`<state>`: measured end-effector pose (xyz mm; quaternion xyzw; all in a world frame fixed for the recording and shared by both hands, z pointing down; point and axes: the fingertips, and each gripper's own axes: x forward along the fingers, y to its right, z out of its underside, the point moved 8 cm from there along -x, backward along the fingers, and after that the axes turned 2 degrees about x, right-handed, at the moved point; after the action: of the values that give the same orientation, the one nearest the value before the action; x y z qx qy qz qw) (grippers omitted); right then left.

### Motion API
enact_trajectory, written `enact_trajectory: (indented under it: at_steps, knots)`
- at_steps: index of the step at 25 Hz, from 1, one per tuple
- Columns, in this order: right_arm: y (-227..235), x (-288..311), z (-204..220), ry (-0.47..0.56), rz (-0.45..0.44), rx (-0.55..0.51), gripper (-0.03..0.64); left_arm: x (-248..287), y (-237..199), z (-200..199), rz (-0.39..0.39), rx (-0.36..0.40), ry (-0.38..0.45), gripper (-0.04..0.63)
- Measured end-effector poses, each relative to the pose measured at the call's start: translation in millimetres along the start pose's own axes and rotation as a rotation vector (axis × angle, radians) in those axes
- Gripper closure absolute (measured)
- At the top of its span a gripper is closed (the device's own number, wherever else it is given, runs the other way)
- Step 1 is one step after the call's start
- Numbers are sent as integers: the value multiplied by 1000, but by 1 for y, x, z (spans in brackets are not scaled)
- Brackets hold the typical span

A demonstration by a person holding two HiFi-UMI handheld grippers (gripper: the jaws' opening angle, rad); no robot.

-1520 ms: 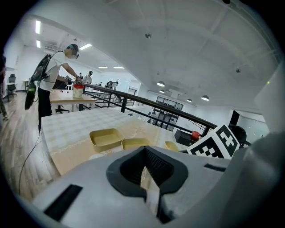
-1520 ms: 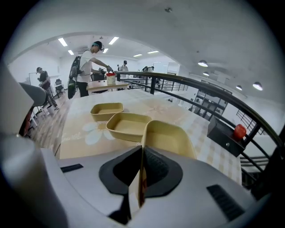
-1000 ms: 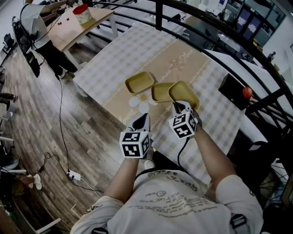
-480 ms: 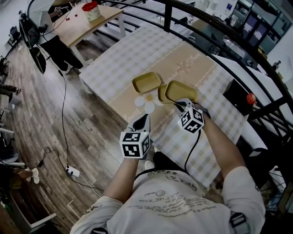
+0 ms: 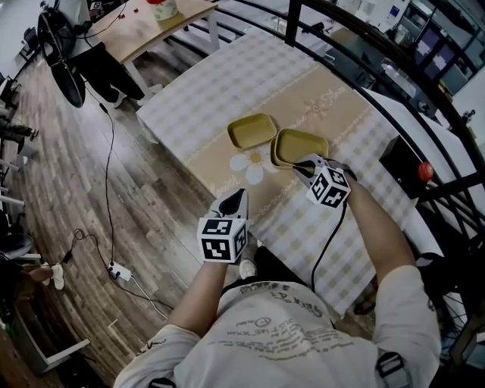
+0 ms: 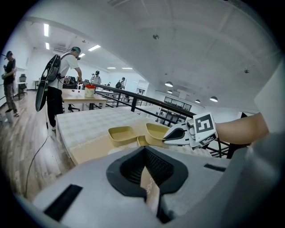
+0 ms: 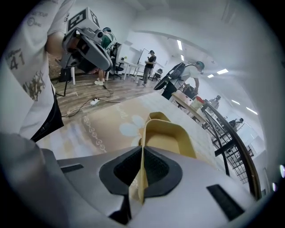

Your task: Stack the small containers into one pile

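Note:
Three shallow yellow containers are on a checked tablecloth. One container lies by itself on the left. My right gripper is shut on the near rim of a second container, which hangs tilted right above the third, whose rim just peeks out underneath. In the right gripper view the held container fills the middle and its wall is pinched between the jaws. My left gripper hovers near the table's front edge, shut, with nothing in it. From its view I see the lone container and the held one.
A black railing runs behind the table. A wooden table with a red-lidded jar stands at the far left, with people near it. Cables and a power strip lie on the wooden floor to the left.
My right gripper has carried its container leftward, from beside the middle container to right over it. The left gripper has stayed where it was.

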<state>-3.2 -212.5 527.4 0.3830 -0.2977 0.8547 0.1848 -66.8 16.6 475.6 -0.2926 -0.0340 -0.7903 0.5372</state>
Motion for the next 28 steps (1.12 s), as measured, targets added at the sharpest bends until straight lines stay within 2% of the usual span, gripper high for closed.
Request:
enact_trajectory:
  at_steps: [7, 16, 28]
  knots:
    - [6, 24, 6, -35, -50, -60, 604, 9, -7, 4, -17, -13, -22, 591]
    - [7, 39, 15, -50, -113, -71, 604, 20, -12, 5, -37, -35, -29, 591]
    - [3, 48, 20, -60, -145, -73, 604, 27, -9, 8, -43, -46, -35, 591]
